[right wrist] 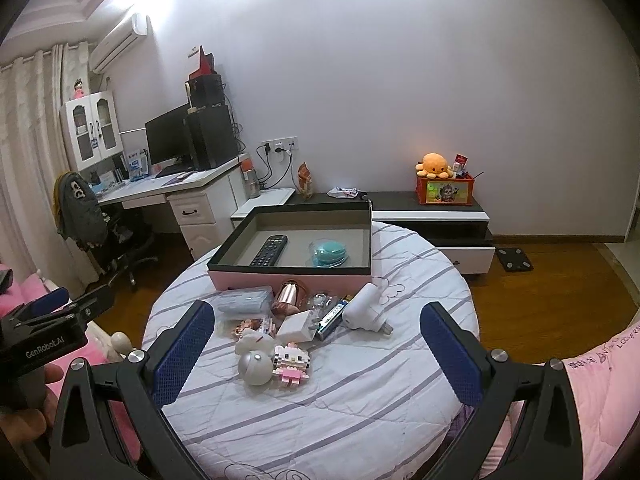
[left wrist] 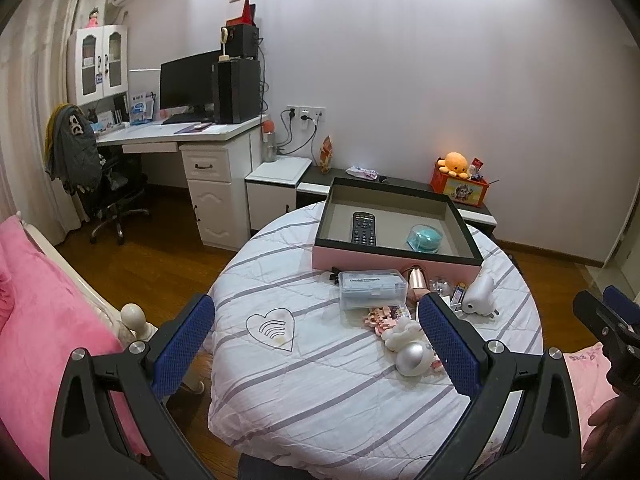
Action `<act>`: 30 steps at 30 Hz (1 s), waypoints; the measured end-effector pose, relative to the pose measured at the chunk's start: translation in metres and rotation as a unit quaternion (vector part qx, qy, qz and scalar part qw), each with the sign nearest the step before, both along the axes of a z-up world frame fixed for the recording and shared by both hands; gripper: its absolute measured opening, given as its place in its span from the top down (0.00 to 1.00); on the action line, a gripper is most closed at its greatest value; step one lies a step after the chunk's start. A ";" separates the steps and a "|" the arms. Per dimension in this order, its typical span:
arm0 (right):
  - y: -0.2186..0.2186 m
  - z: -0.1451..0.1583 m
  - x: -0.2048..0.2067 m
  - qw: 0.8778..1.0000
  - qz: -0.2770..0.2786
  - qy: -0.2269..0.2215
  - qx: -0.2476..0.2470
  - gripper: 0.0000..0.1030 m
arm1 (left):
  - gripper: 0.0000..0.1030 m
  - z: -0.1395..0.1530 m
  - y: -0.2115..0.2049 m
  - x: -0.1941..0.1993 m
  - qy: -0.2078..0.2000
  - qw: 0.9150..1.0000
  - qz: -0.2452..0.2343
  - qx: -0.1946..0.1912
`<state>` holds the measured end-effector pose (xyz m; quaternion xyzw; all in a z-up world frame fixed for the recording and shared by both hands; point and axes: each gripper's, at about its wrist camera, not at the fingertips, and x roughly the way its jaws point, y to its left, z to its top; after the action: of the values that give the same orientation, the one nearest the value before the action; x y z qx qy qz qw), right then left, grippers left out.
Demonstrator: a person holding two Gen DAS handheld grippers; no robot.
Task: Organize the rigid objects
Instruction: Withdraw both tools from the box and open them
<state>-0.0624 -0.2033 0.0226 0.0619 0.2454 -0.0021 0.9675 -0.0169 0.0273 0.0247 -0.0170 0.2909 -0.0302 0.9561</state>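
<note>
A pink box with a dark rim [left wrist: 396, 262] [right wrist: 290, 279] sits at the far side of a round table [left wrist: 320, 392] [right wrist: 360, 400] covered in striped cloth. Inside lie a black remote [left wrist: 363, 227] [right wrist: 269, 250] and a teal round case [left wrist: 425, 238] [right wrist: 330, 253]. In front of the box lie a clear plastic case [left wrist: 372, 289] [right wrist: 244, 299], a rose-gold cylinder [right wrist: 289, 295], a white plug adapter [left wrist: 480, 294] [right wrist: 366, 307], a silver ball [left wrist: 412, 357] [right wrist: 254, 367] and a block-built kitty figure [right wrist: 291, 363]. My left gripper [left wrist: 316, 320] and right gripper [right wrist: 318, 322] are open and empty, held above the table's near side.
A pink bed [left wrist: 36, 320] lies to the left. A desk with a monitor [left wrist: 188, 86] and an office chair [left wrist: 92, 176] stand at the back left. A low cabinet [right wrist: 432, 208] with an orange toy box [right wrist: 444, 190] runs along the wall.
</note>
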 end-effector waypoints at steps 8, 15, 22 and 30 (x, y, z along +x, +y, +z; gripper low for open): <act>0.001 -0.002 0.004 1.000 0.003 0.004 -0.001 0.00 | 0.00 0.002 -0.001 0.000 0.003 1.000 0.003 -0.001; 0.000 -0.004 0.010 1.000 0.002 0.010 -0.002 0.00 | 0.00 0.000 0.002 0.008 0.011 1.000 0.007 -0.003; 0.000 -0.005 0.012 1.000 0.000 0.012 -0.004 0.00 | 0.00 -0.005 0.002 0.016 0.015 1.000 0.006 0.000; -0.010 -0.020 0.028 0.999 -0.006 0.032 -0.003 0.00 | 0.00 -0.024 -0.006 0.031 0.033 0.999 0.001 0.007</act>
<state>-0.0340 -0.2135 0.0026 0.0605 0.2758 -0.0108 0.9592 0.0139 0.0217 0.0009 -0.0120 0.3224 -0.0264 0.9462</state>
